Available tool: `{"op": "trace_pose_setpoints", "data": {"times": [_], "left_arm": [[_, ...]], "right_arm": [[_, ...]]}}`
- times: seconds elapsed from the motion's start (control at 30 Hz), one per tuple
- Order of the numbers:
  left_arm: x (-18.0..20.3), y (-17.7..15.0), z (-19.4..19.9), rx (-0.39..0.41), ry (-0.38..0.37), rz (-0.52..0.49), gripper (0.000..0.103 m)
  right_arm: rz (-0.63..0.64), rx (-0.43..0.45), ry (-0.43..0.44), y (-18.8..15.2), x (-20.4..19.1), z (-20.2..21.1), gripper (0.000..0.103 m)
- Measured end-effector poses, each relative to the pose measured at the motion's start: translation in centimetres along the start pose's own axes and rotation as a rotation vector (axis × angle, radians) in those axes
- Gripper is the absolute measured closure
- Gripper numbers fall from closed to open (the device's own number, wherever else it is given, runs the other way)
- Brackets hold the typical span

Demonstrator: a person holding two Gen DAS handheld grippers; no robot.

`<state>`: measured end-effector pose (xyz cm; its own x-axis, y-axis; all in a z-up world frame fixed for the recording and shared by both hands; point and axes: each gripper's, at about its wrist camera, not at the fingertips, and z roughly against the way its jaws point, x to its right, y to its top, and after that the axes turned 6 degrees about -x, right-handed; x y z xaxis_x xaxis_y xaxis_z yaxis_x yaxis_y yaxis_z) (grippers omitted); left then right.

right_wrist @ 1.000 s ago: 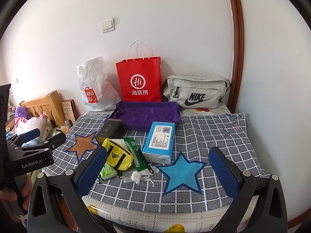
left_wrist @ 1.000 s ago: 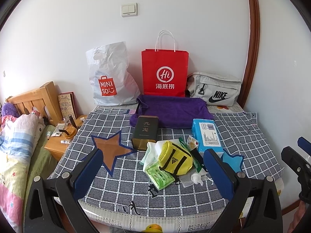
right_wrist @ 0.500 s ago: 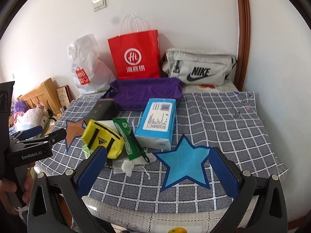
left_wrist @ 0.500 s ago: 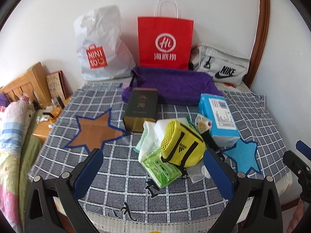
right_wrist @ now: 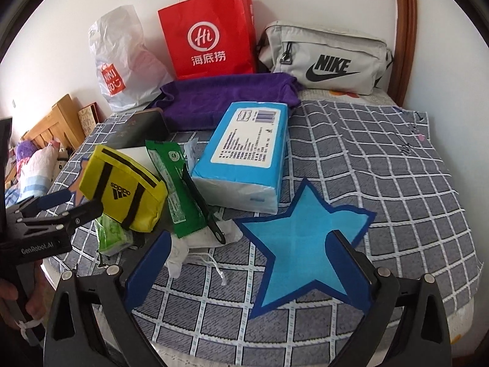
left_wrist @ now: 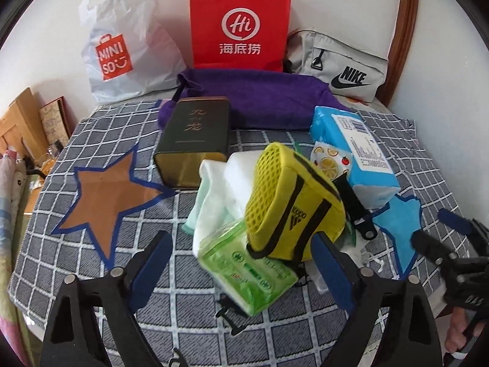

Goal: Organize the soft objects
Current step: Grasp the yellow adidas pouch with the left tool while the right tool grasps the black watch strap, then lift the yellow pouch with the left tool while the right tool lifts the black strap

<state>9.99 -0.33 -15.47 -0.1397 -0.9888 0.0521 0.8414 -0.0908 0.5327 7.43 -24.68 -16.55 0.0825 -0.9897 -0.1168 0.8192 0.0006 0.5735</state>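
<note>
A pile lies mid-table on the checked cloth: a yellow Adidas pouch (left_wrist: 293,202) (right_wrist: 122,189), a green wet-wipe pack (left_wrist: 244,269) (right_wrist: 113,235), white cloths (left_wrist: 220,189), a green sachet (right_wrist: 174,189), a black tool (right_wrist: 201,205) and a blue tissue pack (left_wrist: 354,153) (right_wrist: 247,156). My left gripper (left_wrist: 241,272) is open, just in front of the wipe pack and pouch. My right gripper (right_wrist: 247,266) is open and empty over the blue star (right_wrist: 302,244). A brown star (left_wrist: 110,195) lies to the left.
A dark tin box (left_wrist: 195,134), a purple towel (left_wrist: 259,101), a white Miniso bag (left_wrist: 122,46), a red paper bag (left_wrist: 240,27) and a grey Nike bag (left_wrist: 339,64) stand at the back by the wall. A bed and wooden nightstand (left_wrist: 18,128) are left of the table.
Both grippers have moved forward and down toward the table. The left one has closed in on the pile; the right one has come over the blue star. Both stay open.
</note>
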Motion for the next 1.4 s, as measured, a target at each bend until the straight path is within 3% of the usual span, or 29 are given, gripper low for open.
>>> {"op": "trace_pose_setpoints", "data": {"times": [0.17, 0.23, 0.33, 0.43, 0.5, 0.63, 0.73, 0.83, 0.87, 0.9, 0.97, 1.2, 1.4], "left_arm": [[0.5, 1.3, -0.5, 0.038, -0.037, -0.017, 0.022], [0.8, 1.6, -0.9, 0.031, -0.047, -0.037, 0.044], [1.1, 1.8, -1.8, -0.004, -0.102, -0.049, 0.069], [0.9, 1.5, -1.3, 0.028, -0.130, -0.048, 0.075], [0.7, 1.3, -0.8, 0.041, -0.162, -0.058, 0.079], [-0.2, 1.0, 0.0, 0.045, -0.210, -0.041, 0.080], [-1.0, 0.8, 0.2, 0.046, -0.221, -0.033, 0.081], [-2.1, 0.7, 0.7, 0.059, -0.235, -0.011, 0.081], [-2.8, 0.7, 1.0, 0.065, -0.258, 0.010, 0.081], [-3.3, 0.6, 1.1, 0.067, -0.279, 0.029, 0.081], [-4.1, 0.7, 1.3, 0.069, -0.304, 0.054, 0.081], [-5.5, 0.5, 2.4, 0.089, -0.265, 0.080, 0.081], [-6.3, -0.4, 3.6, 0.104, -0.220, 0.097, 0.081]], "right_arm": [[0.028, -0.031, 0.040, 0.0, -0.1, -2.1, 0.017], [0.036, -0.041, 0.053, 0.1, -0.2, -2.8, 0.020], [0.062, -0.043, 0.057, 0.3, -0.5, -3.5, 0.026], [0.088, -0.038, 0.075, 0.5, -0.8, -4.2, 0.032], [0.099, -0.045, 0.083, 0.7, -1.0, -4.8, 0.043], [0.113, -0.061, 0.105, 1.3, -1.8, -5.9, 0.047], [0.143, -0.065, 0.109, 1.6, -2.9, -6.7, 0.057], [0.154, -0.073, 0.093, 1.9, -3.5, -7.6, 0.077], [0.154, -0.072, 0.088, 1.9, -3.6, -7.7, 0.089], [0.159, -0.071, 0.090, 1.9, -3.7, -7.8, 0.091], [0.170, -0.050, 0.099, 1.9, -3.8, -7.4, 0.094], [0.176, 0.005, 0.130, 1.5, -3.7, -4.7, 0.098], [0.188, -0.026, 0.108, 1.3, -3.3, -4.6, 0.093]]}}
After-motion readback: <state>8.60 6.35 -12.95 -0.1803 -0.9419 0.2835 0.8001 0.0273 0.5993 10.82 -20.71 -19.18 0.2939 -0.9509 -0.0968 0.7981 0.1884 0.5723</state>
